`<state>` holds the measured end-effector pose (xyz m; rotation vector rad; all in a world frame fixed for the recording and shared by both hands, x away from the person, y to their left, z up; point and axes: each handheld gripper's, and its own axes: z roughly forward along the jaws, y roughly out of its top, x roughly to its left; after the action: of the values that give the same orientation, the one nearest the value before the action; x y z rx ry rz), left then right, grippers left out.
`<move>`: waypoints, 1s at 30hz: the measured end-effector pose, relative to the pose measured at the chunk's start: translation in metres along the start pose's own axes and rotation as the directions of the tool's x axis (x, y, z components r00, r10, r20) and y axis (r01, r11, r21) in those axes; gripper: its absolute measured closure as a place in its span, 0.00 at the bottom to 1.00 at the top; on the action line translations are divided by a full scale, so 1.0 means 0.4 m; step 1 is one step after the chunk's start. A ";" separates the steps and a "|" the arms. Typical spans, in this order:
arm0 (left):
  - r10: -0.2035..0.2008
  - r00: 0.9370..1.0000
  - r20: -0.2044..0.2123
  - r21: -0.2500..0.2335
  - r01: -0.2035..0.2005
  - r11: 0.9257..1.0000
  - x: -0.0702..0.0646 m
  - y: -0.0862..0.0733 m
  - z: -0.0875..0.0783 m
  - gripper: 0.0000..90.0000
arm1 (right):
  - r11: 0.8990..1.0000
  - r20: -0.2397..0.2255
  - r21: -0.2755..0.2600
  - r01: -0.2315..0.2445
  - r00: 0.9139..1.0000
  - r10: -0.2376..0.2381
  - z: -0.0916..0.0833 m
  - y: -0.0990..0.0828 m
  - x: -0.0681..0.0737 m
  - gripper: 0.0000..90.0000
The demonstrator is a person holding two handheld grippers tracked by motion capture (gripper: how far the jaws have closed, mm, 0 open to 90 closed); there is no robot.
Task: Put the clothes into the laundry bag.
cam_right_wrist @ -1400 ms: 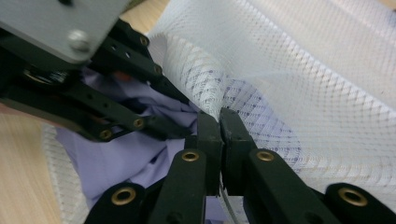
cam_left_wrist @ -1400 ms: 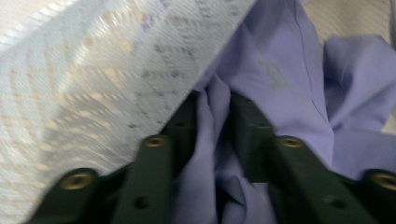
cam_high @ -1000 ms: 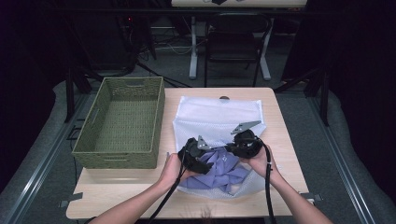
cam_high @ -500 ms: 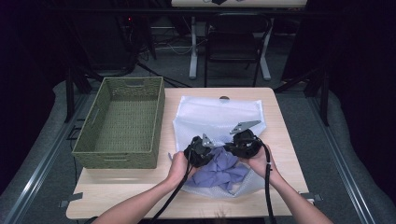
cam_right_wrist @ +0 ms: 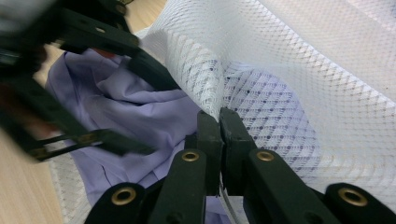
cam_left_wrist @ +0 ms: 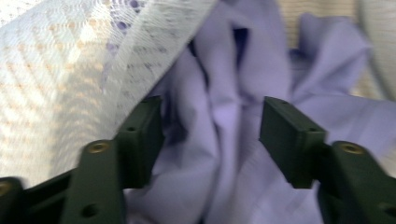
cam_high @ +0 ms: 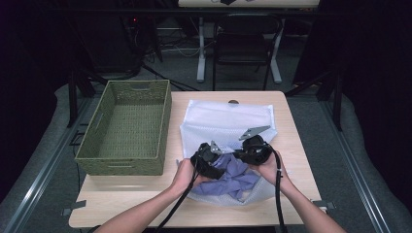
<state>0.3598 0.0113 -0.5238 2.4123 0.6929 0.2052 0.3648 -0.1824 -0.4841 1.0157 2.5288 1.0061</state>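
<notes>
So the white mesh bag is lying flat on the wooden table, taking up the middle and right part of it, with its open mouth facing the person at 6 o'clock. Half in that mouth is a bunched-up purple cloth, spilling out toward the near edge of the table.

The right gripper sits at the bag's opening, at about 3 o'clock from the cloth. In the right gripper view its jaws are pinched tight together on the edge of the mesh bag, lifting that top layer up so you can see the purple cloth underneath, with the mesh running up and away toward 1 o'clock.

The left gripper is just beside it, at 9 o'clock from the right one, and the two are nearly touching. Its jaws have just been opening and now stand apart, about halfway wide. In the left gripper view a fold of the purple cloth runs up between them, but the pads aren't pressing on it, so nothing's actually gripped. The mesh bag's edge hangs over at 10 o'clock in that view.

Off at 9 o'clock on the table there's a green woven basket, well apart from the bag.
</notes>
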 end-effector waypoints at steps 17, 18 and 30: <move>0.100 0.989 0.111 0.143 -0.115 0.983 -0.047 -0.023 0.072 0.46 | 1.000 -0.008 0.021 0.001 1.000 0.000 0.011 -0.003 -0.001 0.98; 0.105 0.988 0.111 0.145 -0.120 0.982 -0.048 -0.027 0.079 0.50 | 1.000 -0.010 0.023 0.002 1.000 -0.001 0.012 -0.003 0.001 0.98; 0.097 0.993 0.064 0.071 -0.102 0.992 -0.025 -0.013 0.054 0.93 | 1.000 -0.013 0.013 -0.004 1.000 0.004 0.005 0.002 0.006 0.98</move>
<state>0.3557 -0.0015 -0.5441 2.5155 0.5629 0.1494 0.3643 -0.1792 -0.4852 1.0219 2.5476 1.0015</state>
